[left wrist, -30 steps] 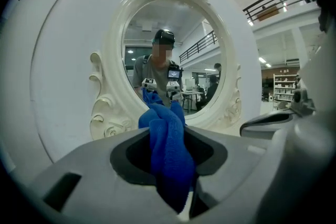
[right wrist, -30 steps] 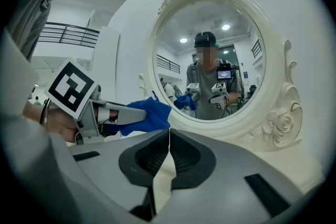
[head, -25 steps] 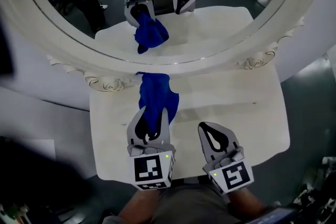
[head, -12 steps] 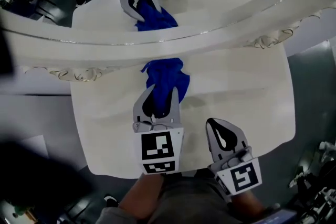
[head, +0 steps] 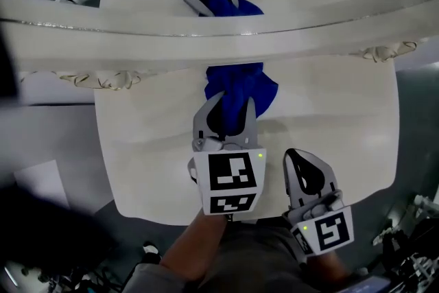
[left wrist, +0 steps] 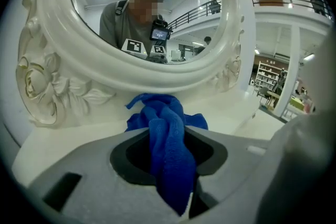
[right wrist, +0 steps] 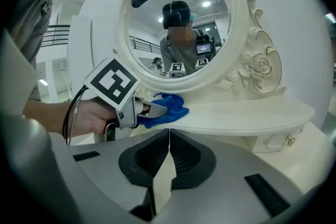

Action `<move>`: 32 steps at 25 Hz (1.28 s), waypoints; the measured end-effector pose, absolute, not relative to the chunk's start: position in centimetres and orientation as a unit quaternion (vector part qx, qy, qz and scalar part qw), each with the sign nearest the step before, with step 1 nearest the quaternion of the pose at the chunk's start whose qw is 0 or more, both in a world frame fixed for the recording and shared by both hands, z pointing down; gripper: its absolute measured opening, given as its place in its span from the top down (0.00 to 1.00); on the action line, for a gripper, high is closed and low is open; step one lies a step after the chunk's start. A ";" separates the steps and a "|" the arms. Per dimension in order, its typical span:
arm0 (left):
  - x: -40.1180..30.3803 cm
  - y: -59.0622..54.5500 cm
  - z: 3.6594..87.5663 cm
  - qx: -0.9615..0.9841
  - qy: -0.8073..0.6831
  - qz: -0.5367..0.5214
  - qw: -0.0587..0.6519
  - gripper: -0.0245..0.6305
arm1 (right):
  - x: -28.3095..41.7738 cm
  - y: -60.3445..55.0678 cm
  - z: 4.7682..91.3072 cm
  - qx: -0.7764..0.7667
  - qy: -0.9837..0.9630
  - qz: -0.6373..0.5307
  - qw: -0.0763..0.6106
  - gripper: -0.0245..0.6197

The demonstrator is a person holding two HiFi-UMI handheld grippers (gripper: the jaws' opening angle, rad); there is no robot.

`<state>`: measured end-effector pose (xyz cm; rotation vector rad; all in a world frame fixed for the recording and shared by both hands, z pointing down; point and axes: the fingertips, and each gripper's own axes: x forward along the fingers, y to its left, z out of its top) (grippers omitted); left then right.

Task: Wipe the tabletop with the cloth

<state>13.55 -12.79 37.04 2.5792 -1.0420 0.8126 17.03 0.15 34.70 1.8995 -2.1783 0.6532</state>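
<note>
A blue cloth (head: 241, 87) lies bunched on the white tabletop (head: 336, 123), right against the base of the mirror frame (head: 206, 44). My left gripper (head: 232, 105) is shut on the cloth's near end, and the rest spills out ahead of the jaws. In the left gripper view the cloth (left wrist: 167, 139) runs between the jaws of the left gripper (left wrist: 169, 165). My right gripper (head: 302, 160) hovers at the table's front edge, shut and empty. The right gripper view shows its jaws (right wrist: 168, 139) meeting, with the left gripper (right wrist: 153, 109) and cloth (right wrist: 173, 107) beyond.
An ornate white oval mirror (left wrist: 152, 13) stands along the back of the table and reflects both grippers and a person. A carved rose ornament (right wrist: 262, 68) sits at the frame's foot. A drawer knob (right wrist: 289, 140) shows below the tabletop.
The left gripper has slid the cloth to the right along the mirror's base. The right gripper has stayed near the front edge, still shut.
</note>
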 end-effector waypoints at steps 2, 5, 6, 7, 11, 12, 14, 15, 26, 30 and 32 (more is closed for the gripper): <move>13.4 -12.7 37.1 0.884 -0.352 0.280 0.123 0.73 | 16.6 -0.2 34.8 0.636 -0.734 0.221 0.091 0.94; 12.9 -12.9 37.2 0.884 -0.350 0.283 0.128 0.73 | 15.9 -0.8 34.9 0.631 -0.738 0.221 0.094 0.94; 12.6 -13.0 37.2 0.883 -0.350 0.284 0.127 0.73 | 15.6 -1.1 34.9 0.629 -0.739 0.221 0.096 0.94; 12.3 -13.0 37.3 0.883 -0.350 0.285 0.127 0.73 | 15.3 -1.3 34.9 0.626 -0.741 0.221 0.097 0.94; 11.0 -13.3 37.5 0.880 -0.354 0.286 0.134 0.73 | 13.9 -2.2 34.7 0.616 -0.750 0.219 0.101 0.94; 10.5 -13.4 37.6 0.879 -0.357 0.286 0.136 0.73 | 13.5 -2.4 34.7 0.613 -0.752 0.218 0.103 0.94; 9.5 -13.7 37.6 0.877 -0.363 0.283 0.141 0.73 | 12.7 -2.8 34.6 0.609 -0.756 0.216 0.106 0.94; 9.0 -13.9 37.5 0.876 -0.365 0.281 0.143 0.73 | 12.3 -3.0 34.5 0.607 -0.758 0.215 0.106 0.94; 4.0 -15.6 37.5 0.866 -0.383 0.282 0.157 0.74 | 7.3 -5.2 34.2 0.578 -0.780 0.210 0.115 0.94; 2.1 -16.1 37.4 0.862 -0.390 0.282 0.161 0.74 | 5.7 -5.8 34.1 0.570 -0.786 0.210 0.119 0.94; 1.6 -16.2 37.4 0.862 -0.391 0.280 0.163 0.74 | 5.1 -6.1 34.1 0.565 -0.789 0.209 0.120 0.94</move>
